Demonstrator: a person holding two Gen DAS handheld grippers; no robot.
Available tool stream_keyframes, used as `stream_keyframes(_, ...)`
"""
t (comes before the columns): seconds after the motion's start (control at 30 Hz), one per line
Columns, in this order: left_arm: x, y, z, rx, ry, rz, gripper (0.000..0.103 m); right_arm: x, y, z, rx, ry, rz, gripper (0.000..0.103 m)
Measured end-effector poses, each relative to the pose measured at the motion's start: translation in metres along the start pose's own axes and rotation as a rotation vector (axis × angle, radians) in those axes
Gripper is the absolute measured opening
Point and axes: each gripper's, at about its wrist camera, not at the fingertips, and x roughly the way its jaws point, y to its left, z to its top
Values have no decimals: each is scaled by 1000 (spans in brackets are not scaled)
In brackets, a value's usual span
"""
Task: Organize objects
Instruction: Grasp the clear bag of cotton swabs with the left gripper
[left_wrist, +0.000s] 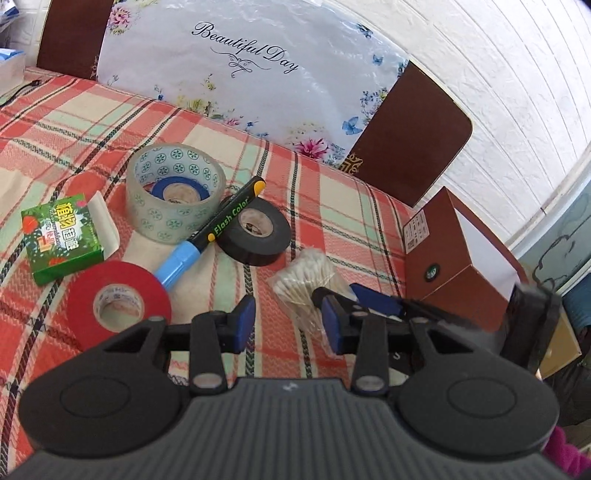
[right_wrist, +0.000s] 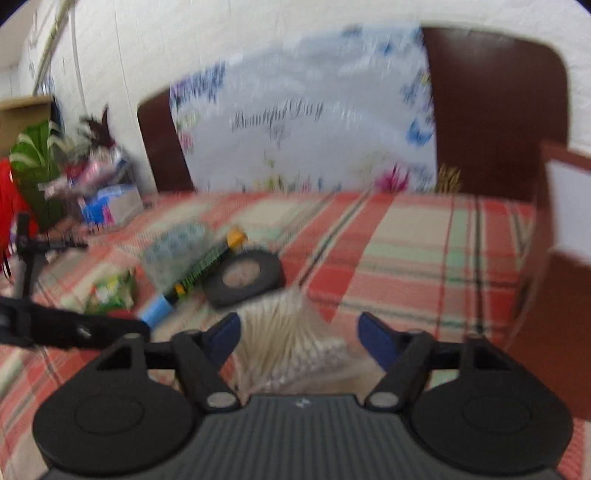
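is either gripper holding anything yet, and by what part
Nothing is held. Both jaws stand open; the right gripper straddles the bag of cotton swabs, and the left gripper is empty.

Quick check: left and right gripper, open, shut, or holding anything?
Left gripper: open, holding nothing.
Right gripper: open, around the bag of cotton swabs, not shut on it.

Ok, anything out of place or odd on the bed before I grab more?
Yes: a blue tape roll sits nested inside the clear tape roll, and the marker lies propped across the black tape roll.
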Motion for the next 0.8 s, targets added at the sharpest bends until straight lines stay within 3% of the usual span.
stream_keyframes(0.1,5,1,-3,3,18,-21,41,-21,1,-13,74,-9,10,39)
stream_keyframes(0.23,20,-10,-9,5,72,-82,42,-55,6,-36,168,-1,-7,40)
stream_keyframes(0.33,25,-26,-18,53,99,-91,43,-79,17,-51,143,-36,-19,48)
stream_keyframes(0.37,25,-30,-20,64,104,-90,43,-84,20,-54,114,-54,-37,58)
stream_keyframes(0.47,21,-34,-25,87,108,-56,56,-90,24,-57,40,-58,-44,73)
stream_keyframes(0.6,21,-33,-37,34,158,-32,61,-82,23,-53,1,-37,-18,82)
stream_keyframes(0.63,26,-33,-42,26,187,-18,61,-76,24,-53,-25,-23,-29,82)
stream_keyframes(0.67,33,-36,-49,20,212,6,60,-68,25,-55,-42,6,-31,75)
stream_keyframes(0.7,33,-40,-53,44,183,19,59,-62,24,-57,-42,12,-23,71)
stream_keyframes(0.73,34,-46,-54,85,171,13,54,-64,24,-58,-45,-4,-13,66)
stream_keyframes(0.77,35,-51,-53,96,179,-16,39,-67,24,-57,-39,-15,-2,52)
stream_keyframes(0.8,35,-55,-50,86,185,-31,36,-71,23,-58,-33,-28,-19,49)
